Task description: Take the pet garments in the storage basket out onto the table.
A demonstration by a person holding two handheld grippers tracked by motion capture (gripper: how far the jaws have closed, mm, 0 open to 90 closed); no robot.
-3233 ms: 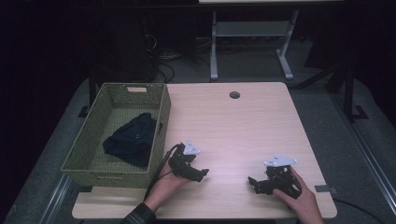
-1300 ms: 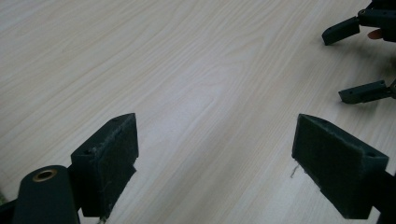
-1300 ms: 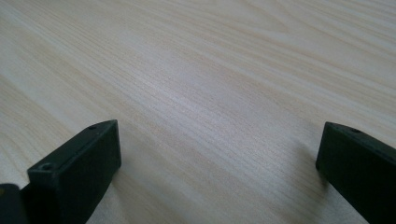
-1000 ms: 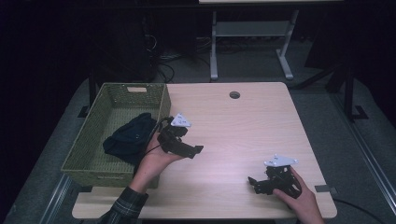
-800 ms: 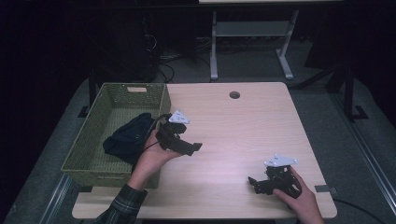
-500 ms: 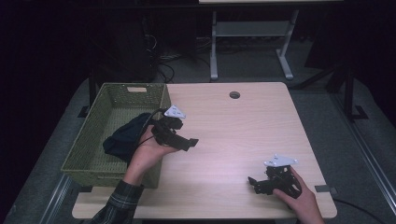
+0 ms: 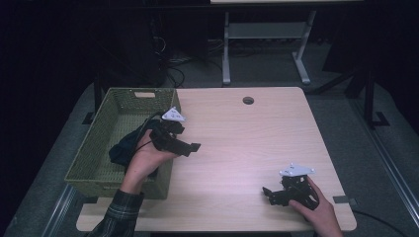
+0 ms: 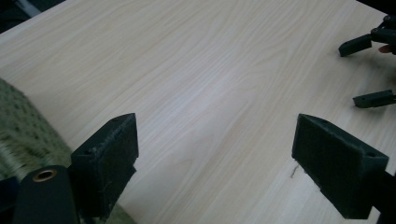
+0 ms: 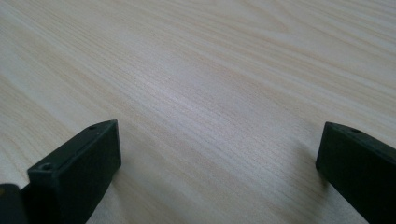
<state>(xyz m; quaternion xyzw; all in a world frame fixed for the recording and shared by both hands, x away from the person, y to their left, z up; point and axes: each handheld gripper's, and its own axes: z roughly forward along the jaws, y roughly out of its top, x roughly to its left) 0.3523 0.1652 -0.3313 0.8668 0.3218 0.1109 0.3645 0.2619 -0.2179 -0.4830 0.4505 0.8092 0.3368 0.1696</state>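
A green woven basket (image 7: pixel 96 148) stands on the left part of the light wooden table (image 7: pixel 247 143), with a dark cloth (image 7: pixel 122 147) lying inside it. My left gripper (image 7: pixel 188 140) is held above the basket's right rim, jaws pointing right over the table. In the left gripper view it (image 8: pixel 219 158) is open with bare wood between the jaws, and the basket's edge (image 8: pixel 21 130) is at the left. My right gripper (image 7: pixel 268 194) rests low at the table's front right, open and empty. Its own view (image 9: pixel 219 163) has just tabletop between the jaws.
A round cable hole (image 7: pixel 248 100) sits near the table's far edge. Behind the table stands a white metal frame (image 7: pixel 267 34), with cables on the dark floor. The right gripper's jaws (image 8: pixel 369 70) reach into the left gripper view's upper right corner.
My left gripper has risen from the table's front and moved back and left, ending over the basket's right rim. The right gripper has stayed still.
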